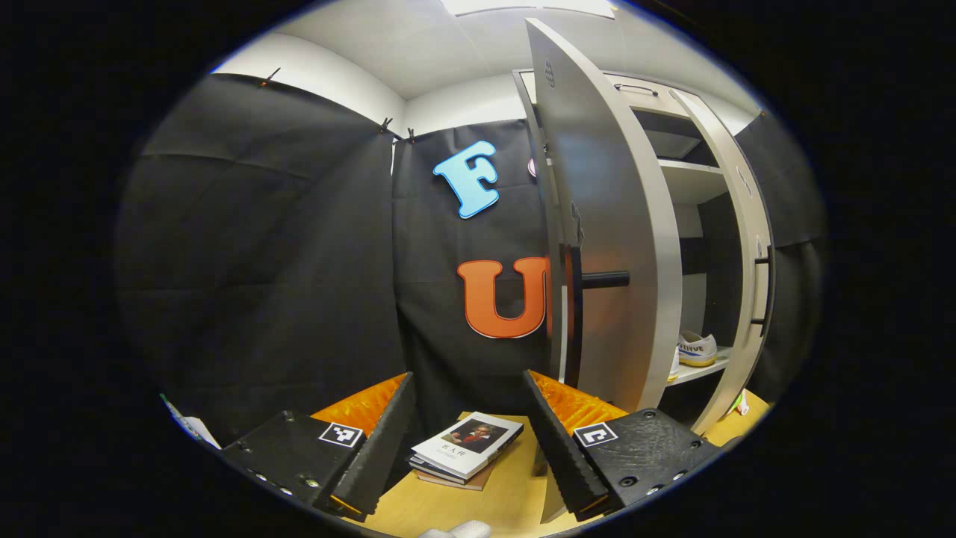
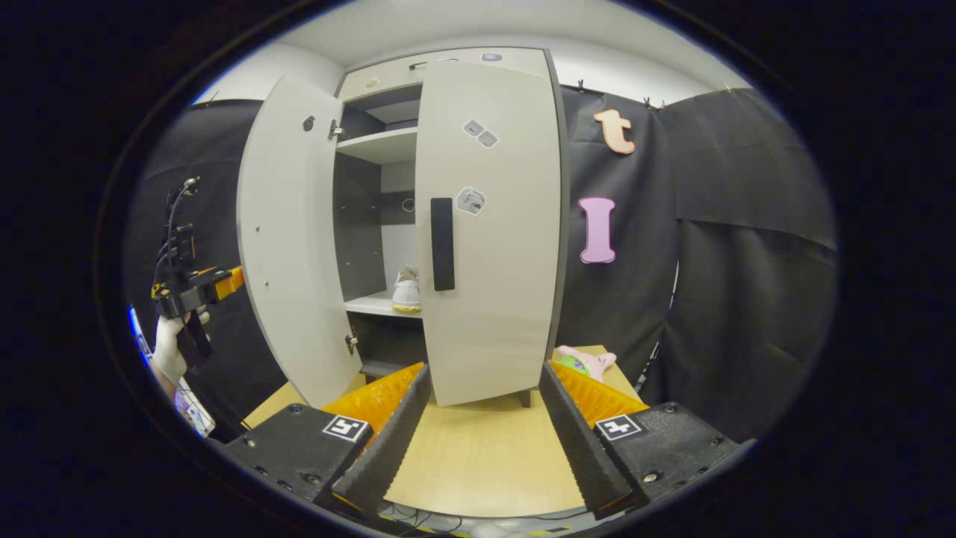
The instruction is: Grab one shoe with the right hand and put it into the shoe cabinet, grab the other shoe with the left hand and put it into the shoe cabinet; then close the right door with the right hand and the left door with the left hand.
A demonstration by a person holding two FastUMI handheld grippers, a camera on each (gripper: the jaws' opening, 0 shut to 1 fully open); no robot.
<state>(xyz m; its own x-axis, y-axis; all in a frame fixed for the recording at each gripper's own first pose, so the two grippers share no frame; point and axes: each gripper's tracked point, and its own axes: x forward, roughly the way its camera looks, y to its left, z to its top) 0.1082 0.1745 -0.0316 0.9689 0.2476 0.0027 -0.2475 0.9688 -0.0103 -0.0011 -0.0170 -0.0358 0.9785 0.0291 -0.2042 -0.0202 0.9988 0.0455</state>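
In the left gripper view, the left gripper (image 1: 467,441) is seen with its fingers spread apart and empty, beside the outer face of the shoe cabinet's (image 1: 691,179) left door (image 1: 612,246), which is swung open; a shoe (image 1: 697,349) is seen on a shelf inside the cabinet, and books (image 1: 467,447) are lying on the surface (image 1: 493,501) in front of the cabinet. In the right gripper view, the right gripper (image 2: 484,441) is held released and empty before the cabinet's nearly closed right door (image 2: 489,224), and a shoe (image 2: 407,290) is seen on the cabinet shelf through the gap.

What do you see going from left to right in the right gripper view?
Other gripper held by a hand → open left door → shoe on the shelf → right door's handle → pink plush toy.
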